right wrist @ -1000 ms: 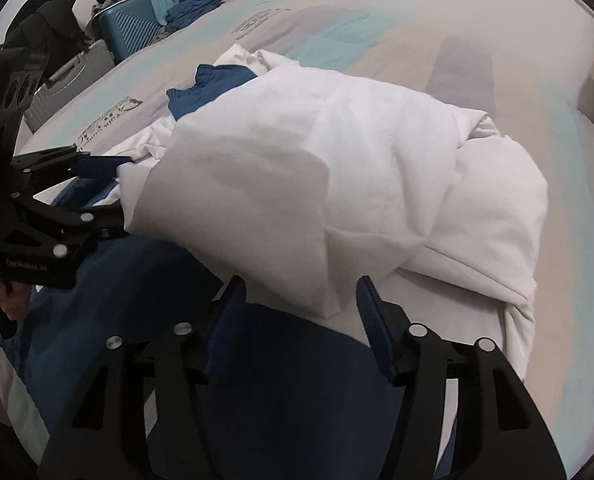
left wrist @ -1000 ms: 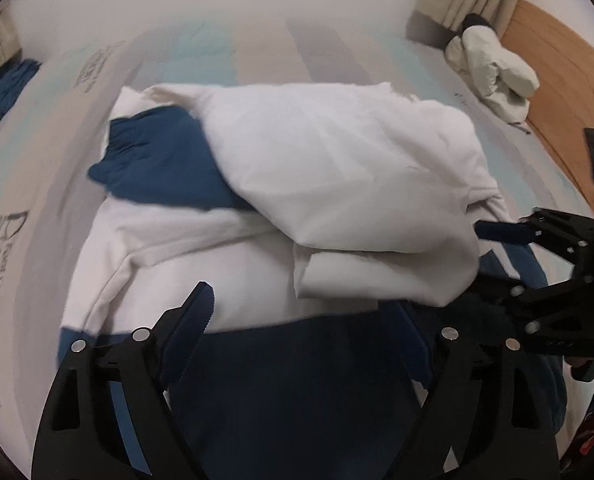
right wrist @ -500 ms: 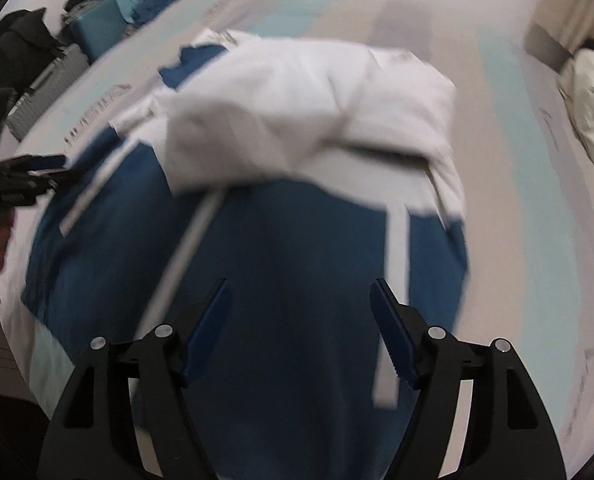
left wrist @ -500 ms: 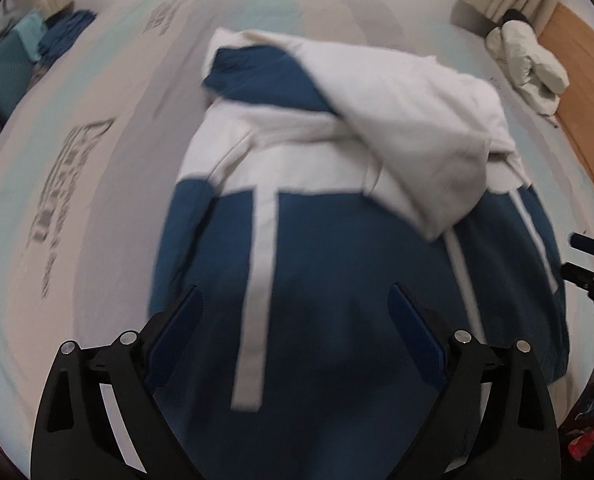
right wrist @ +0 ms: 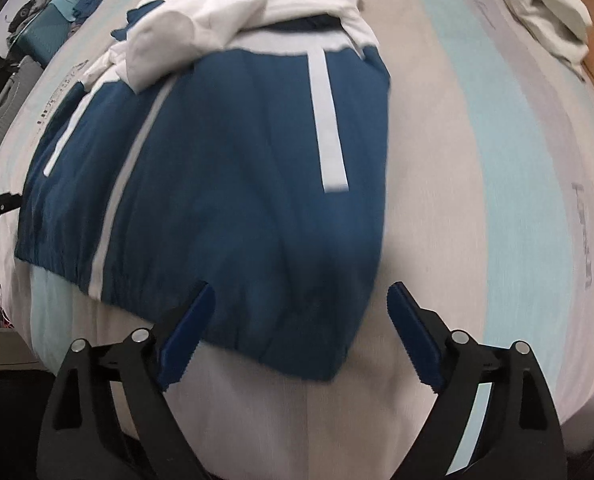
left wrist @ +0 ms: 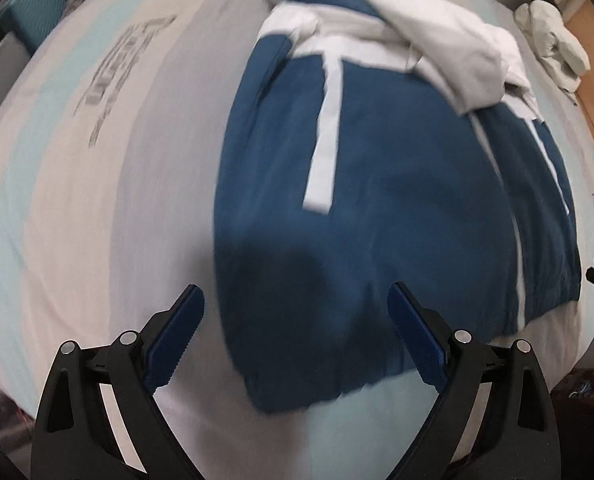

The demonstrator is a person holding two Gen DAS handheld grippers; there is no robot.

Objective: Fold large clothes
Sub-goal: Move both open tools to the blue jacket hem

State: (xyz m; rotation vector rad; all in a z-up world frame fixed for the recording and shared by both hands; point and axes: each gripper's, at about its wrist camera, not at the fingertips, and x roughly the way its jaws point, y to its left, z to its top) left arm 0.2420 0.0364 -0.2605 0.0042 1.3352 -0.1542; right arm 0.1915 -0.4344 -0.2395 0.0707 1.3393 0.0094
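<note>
The jacket (left wrist: 397, 208) is judged soft and limp; its elastic hem (right wrist: 265, 344), at lower centre, is recommended for gripping. The left gripper (left wrist: 297, 336) and right gripper (right wrist: 301, 336) are spread wide, nothing held.

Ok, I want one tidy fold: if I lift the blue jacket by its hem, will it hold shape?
Probably not. The blue jacket lies limp, so it should sag. Its bunched white hood will likely drag behind.
</note>
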